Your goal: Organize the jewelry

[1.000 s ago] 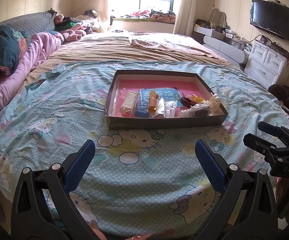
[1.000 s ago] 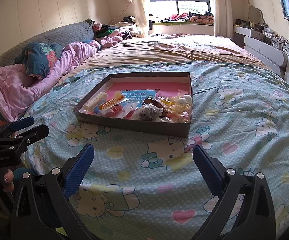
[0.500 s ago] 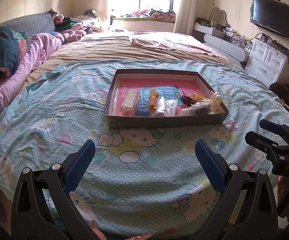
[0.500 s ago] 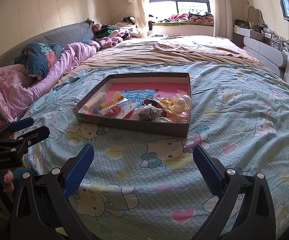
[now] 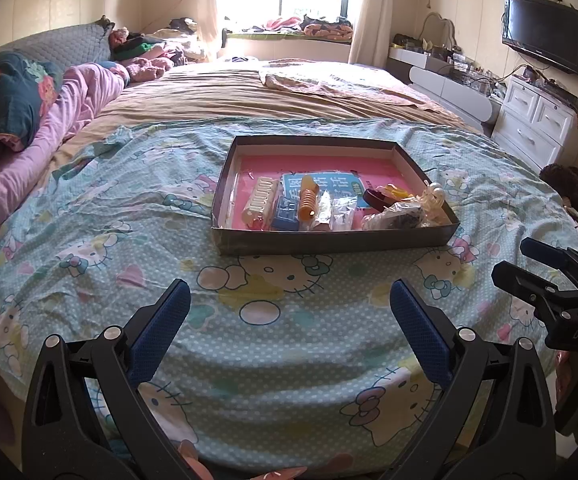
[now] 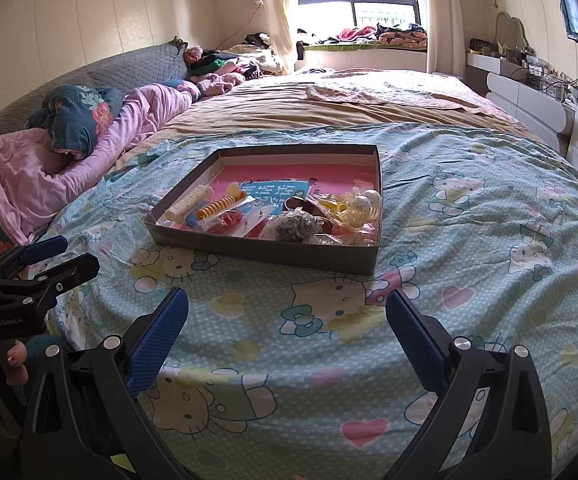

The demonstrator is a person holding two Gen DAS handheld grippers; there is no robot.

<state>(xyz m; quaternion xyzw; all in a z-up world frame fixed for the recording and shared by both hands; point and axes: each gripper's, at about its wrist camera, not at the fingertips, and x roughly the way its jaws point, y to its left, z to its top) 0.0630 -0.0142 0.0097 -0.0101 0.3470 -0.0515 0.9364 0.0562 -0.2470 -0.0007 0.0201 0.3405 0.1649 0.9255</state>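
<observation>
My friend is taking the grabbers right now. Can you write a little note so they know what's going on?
Left gripper: jaws open, empty, held over the bedspread, short of the box.
Right gripper: jaws open, empty, also short of the box.
The shallow box sits on the bed, with all the hair clips and trinkets piled at its near end, some in small clear bags.
Done: nothing sorted yet.
Left: everything. Start by reaching into the box.

left gripper [image 5: 289,312] seemingly eased slightly closer to the tray [image 5: 337,240], right gripper [image 6: 287,312] barely shifted
</observation>
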